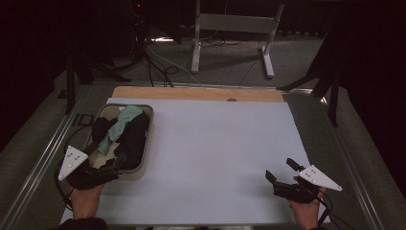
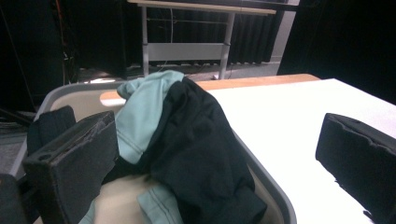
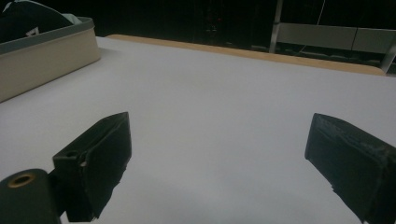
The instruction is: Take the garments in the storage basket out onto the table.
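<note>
A grey-rimmed beige tray sits at the table's left and holds a heap of clothes: a black garment and a pale teal garment. My left gripper is at the tray's near end, open wide. In the left gripper view the black garment lies between the jaws, not touched, with the teal garment behind it and the tray rim below. My right gripper is low over the table's front right, open, with nothing in it. The right gripper faces bare mat.
A pale mat covers the table, with a wooden strip along the far edge. The tray's side wall is far off in the right gripper view. A metal table frame and cables lie on the floor beyond.
</note>
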Action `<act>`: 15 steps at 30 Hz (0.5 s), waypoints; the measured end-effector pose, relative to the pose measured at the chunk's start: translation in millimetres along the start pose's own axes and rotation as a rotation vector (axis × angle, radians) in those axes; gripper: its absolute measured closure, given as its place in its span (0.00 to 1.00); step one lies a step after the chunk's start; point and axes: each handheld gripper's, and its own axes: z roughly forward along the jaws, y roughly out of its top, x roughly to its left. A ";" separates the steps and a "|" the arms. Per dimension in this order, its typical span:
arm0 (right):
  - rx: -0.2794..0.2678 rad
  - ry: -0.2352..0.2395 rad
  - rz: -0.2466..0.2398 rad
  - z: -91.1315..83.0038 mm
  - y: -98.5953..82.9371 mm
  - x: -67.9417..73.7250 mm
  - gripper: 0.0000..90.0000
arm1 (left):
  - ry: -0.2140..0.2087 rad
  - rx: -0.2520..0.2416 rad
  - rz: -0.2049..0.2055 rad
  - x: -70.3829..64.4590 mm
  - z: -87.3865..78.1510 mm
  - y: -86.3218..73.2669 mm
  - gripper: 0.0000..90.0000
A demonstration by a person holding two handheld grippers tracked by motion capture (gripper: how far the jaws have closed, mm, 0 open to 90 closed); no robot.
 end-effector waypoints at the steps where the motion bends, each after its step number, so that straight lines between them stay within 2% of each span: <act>1: -0.001 0.000 0.001 -0.1 -0.1 0.1 0.08 | 0.001 0.002 0.000 0.1 0.9 1.4 0.00; 15: 0.000 -0.003 0.005 -0.9 -0.6 -0.2 0.08 | -0.002 0.038 0.020 1.9 19.1 16.5 0.00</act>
